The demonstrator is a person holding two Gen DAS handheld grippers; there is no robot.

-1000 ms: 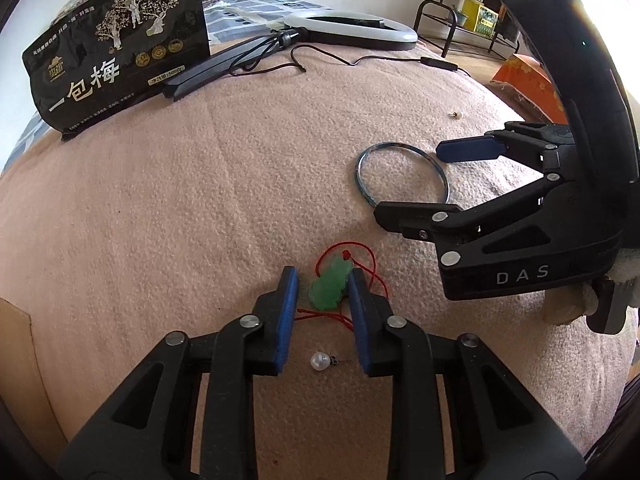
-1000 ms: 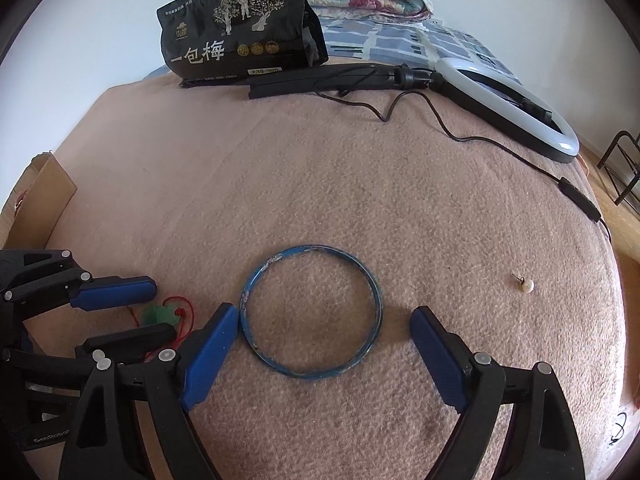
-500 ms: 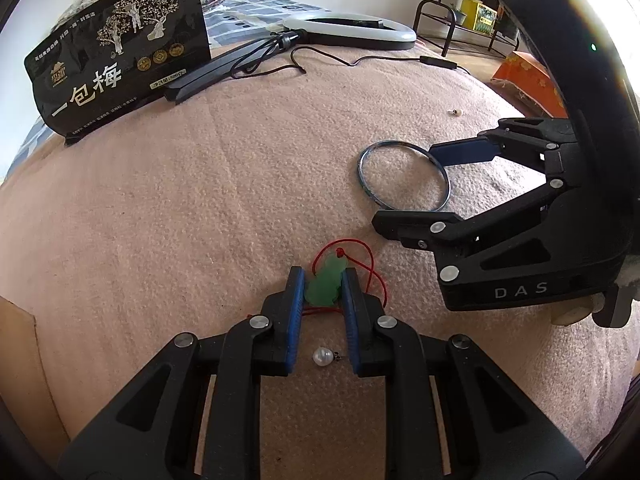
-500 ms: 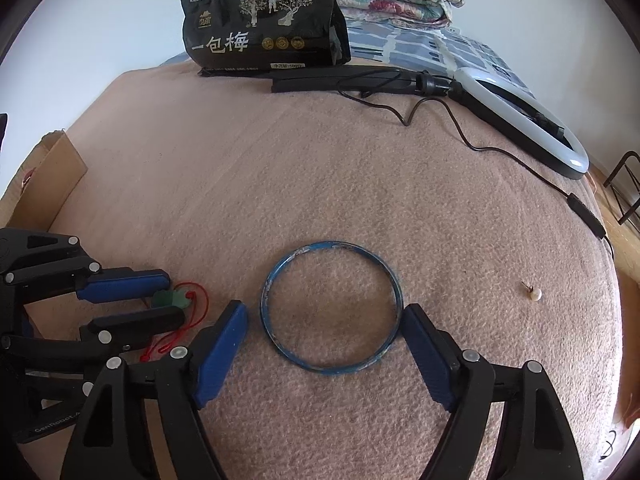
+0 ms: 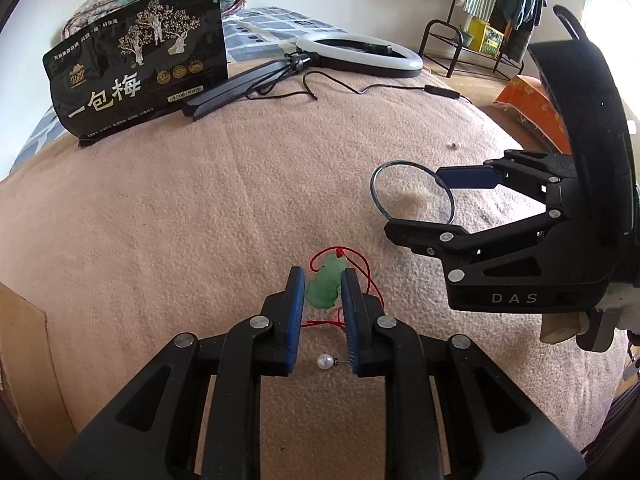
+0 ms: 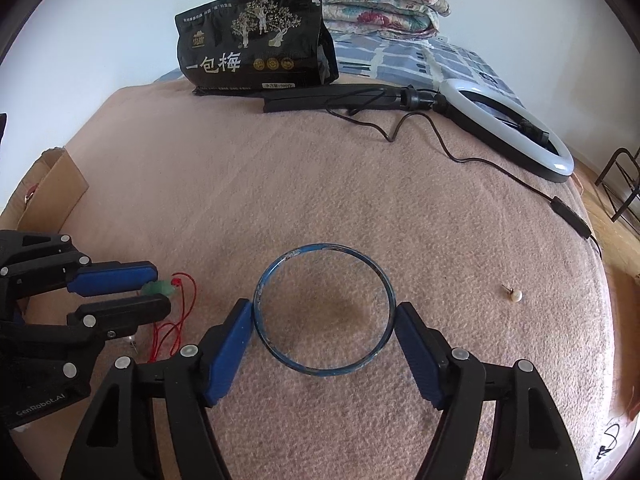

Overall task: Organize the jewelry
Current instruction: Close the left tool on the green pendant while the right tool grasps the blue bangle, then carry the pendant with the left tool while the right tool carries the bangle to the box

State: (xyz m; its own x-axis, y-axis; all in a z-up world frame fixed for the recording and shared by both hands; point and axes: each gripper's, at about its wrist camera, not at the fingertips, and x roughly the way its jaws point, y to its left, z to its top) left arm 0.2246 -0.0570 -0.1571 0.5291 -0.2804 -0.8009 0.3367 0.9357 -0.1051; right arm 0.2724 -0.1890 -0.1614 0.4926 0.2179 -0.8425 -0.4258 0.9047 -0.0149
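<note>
Pink fleece blanket (image 6: 320,184) over a bed, white wall behind; contents listed left to right.

Cardboard box (image 6: 52,188): at the blanket's left edge, flap raised.

Left gripper (image 5: 323,286): near the left edge, jaws closed on the green pendant (image 5: 326,284), both blue pads pressed to its sides. Red cord (image 6: 176,320) of the pendant trails loose on the blanket beside the jaws.

Pearl earring (image 5: 325,361): on the blanket between the left gripper's fingers, behind the pendant, touching neither pad as far as can be seen.

Black snack bag (image 6: 256,52): standing at the far edge, gold tree print, white characters.

Blue bangle (image 6: 324,308): flat on the blanket toward the near edge, centre. Right gripper (image 6: 324,320) straddles it, jaws closing, one pad at each side of the ring; whether the pads already press on it cannot be told.

Ring light (image 6: 516,132): lying at the far right corner, folded black stand beside the bag, cable (image 6: 500,172) running along the right edge.

Second pearl earring (image 6: 514,294): alone near the right edge, well apart from the bangle.

Folded floral quilts (image 6: 360,4): stacked behind the bag.
</note>
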